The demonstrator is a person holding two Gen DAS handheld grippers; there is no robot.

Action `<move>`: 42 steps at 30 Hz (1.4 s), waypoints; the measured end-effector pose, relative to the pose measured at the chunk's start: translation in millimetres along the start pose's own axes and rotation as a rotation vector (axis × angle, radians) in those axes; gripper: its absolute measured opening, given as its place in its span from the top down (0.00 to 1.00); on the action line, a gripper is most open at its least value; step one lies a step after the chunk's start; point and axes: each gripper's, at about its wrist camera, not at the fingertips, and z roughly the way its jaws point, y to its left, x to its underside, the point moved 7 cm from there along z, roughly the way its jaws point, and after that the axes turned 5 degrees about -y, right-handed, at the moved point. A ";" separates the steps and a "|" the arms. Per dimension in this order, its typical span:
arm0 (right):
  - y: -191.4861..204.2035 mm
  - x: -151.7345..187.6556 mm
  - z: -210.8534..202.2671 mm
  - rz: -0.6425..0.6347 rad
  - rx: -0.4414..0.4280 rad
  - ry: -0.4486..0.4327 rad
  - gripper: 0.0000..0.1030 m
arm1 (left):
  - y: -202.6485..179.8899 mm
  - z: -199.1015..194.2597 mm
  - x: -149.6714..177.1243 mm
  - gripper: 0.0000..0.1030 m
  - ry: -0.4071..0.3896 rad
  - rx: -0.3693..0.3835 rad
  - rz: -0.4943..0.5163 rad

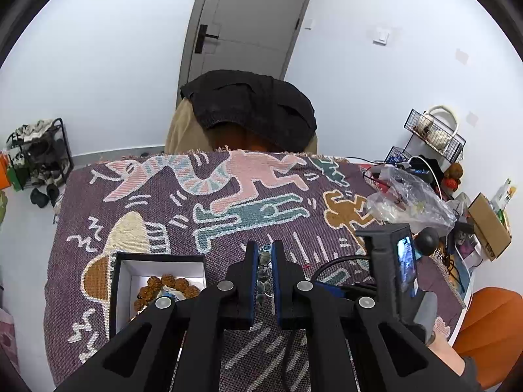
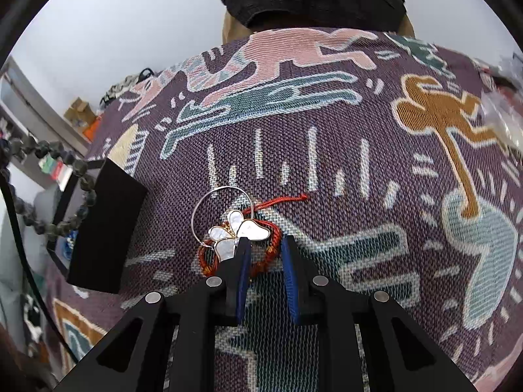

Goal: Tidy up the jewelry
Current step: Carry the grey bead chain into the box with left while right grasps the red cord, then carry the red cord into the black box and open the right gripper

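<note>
Near the surface's left edge the open box (image 1: 126, 281) already held a brown bead bracelet (image 1: 170, 285), and the left hand-held gripper (image 1: 264, 261) pinched a dark bead strand (image 1: 264, 272) aloft beside it — likely bound there. Toward the middle, the right hand-held gripper (image 2: 264, 245) stood spread over the red cord bracelet (image 2: 271, 248) and shell clover bangle (image 2: 237, 228) — apparently poised to pinch.

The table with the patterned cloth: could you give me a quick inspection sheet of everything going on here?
Surface: woven blanket with cartoon figures covers the table.
Job's things: open box holds a brown bead bracelet; dark bead strand; red cord bracelet, shell clover bangle on the cloth.
Clutter: plastic bag, cardboard box, wire basket.
Grippers: left gripper jaws clamp the bead strand; right gripper jaws open over the red bracelet.
Cables: black cable.
Surroundings: grey door, shoe rack.
</note>
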 end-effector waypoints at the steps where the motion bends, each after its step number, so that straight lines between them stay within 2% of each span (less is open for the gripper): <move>1: -0.2 0.9 -0.5 -0.011 0.000 0.000 0.91 | 1.1 -0.7 0.1 0.92 -0.001 -0.001 -0.002; 4: -5.5 1.8 -5.4 -0.023 -0.007 0.000 0.92 | 5.0 -5.1 0.1 0.92 -0.008 -0.003 -0.009; 14: -16.0 -23.5 -70.4 -0.003 -0.046 -0.149 0.92 | 13.5 -22.3 -8.6 0.92 -0.045 -0.005 -0.028; 20: -11.1 -42.9 -111.7 -0.014 -0.063 -0.226 0.92 | 26.1 -33.9 -12.9 0.92 -0.067 -0.025 -0.046; 26: 4.9 -57.9 -135.6 -0.047 -0.073 -0.274 0.92 | 50.0 -41.3 -10.0 0.92 -0.075 -0.060 -0.069; 32: 28.2 -67.1 -147.5 -0.089 -0.091 -0.296 0.92 | 77.1 -37.2 2.5 0.92 -0.045 -0.096 -0.093; 36: 52.1 -71.1 -150.8 -0.125 -0.111 -0.302 0.92 | 85.2 -28.4 15.4 0.92 0.009 -0.102 -0.095; 39: 70.1 -72.0 -150.6 -0.151 -0.129 -0.302 0.92 | 94.5 -24.9 22.7 0.85 0.046 -0.098 -0.121; 41: 84.7 -72.1 -148.6 -0.170 -0.147 -0.298 0.92 | 103.3 -27.3 25.2 0.62 0.044 -0.098 -0.153; 42: 92.9 -72.0 -147.3 -0.180 -0.158 -0.295 0.92 | 106.9 -30.8 25.7 0.55 0.029 -0.098 -0.166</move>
